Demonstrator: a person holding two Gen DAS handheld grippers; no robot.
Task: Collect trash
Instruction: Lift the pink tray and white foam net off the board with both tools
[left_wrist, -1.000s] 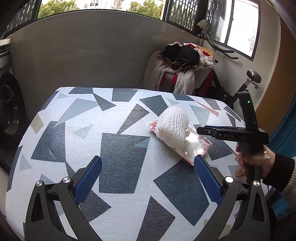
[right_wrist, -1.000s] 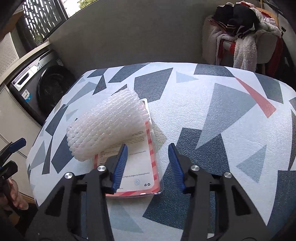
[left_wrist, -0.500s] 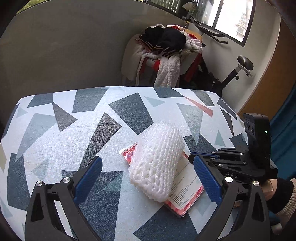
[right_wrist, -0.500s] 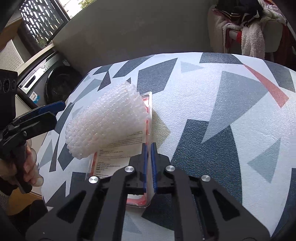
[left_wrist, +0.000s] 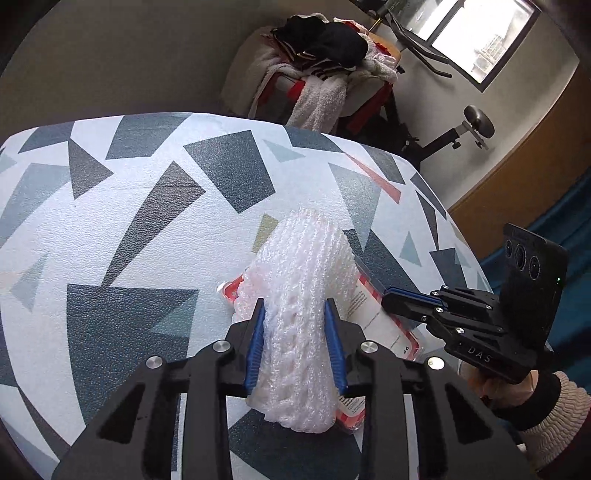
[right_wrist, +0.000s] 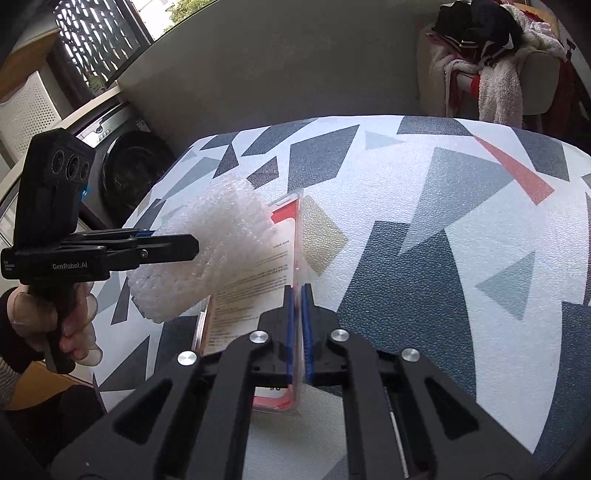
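Observation:
A white foam fruit net (left_wrist: 299, 280) lies on a flat clear plastic package (left_wrist: 373, 314) with a red border and a printed card, on the patterned table (left_wrist: 147, 221). My left gripper (left_wrist: 294, 317) is shut on the near end of the net, squeezing it. My right gripper (right_wrist: 296, 299) is shut on the right edge of the package (right_wrist: 258, 280). In the right wrist view the net (right_wrist: 218, 236) shows held in the left gripper (right_wrist: 184, 245). In the left wrist view the right gripper (left_wrist: 391, 295) grips the package's right edge.
A chair piled with clothes and towels (left_wrist: 325, 66) stands behind the table, with an exercise bike (left_wrist: 461, 129) to its right. A washing machine (right_wrist: 125, 166) stands left of the table. A grey wall panel (right_wrist: 295, 74) runs along the table's far edge.
My left gripper has moved in over the foam net and closed on it. My right gripper, open a second ago, closed on the package edge and holds it.

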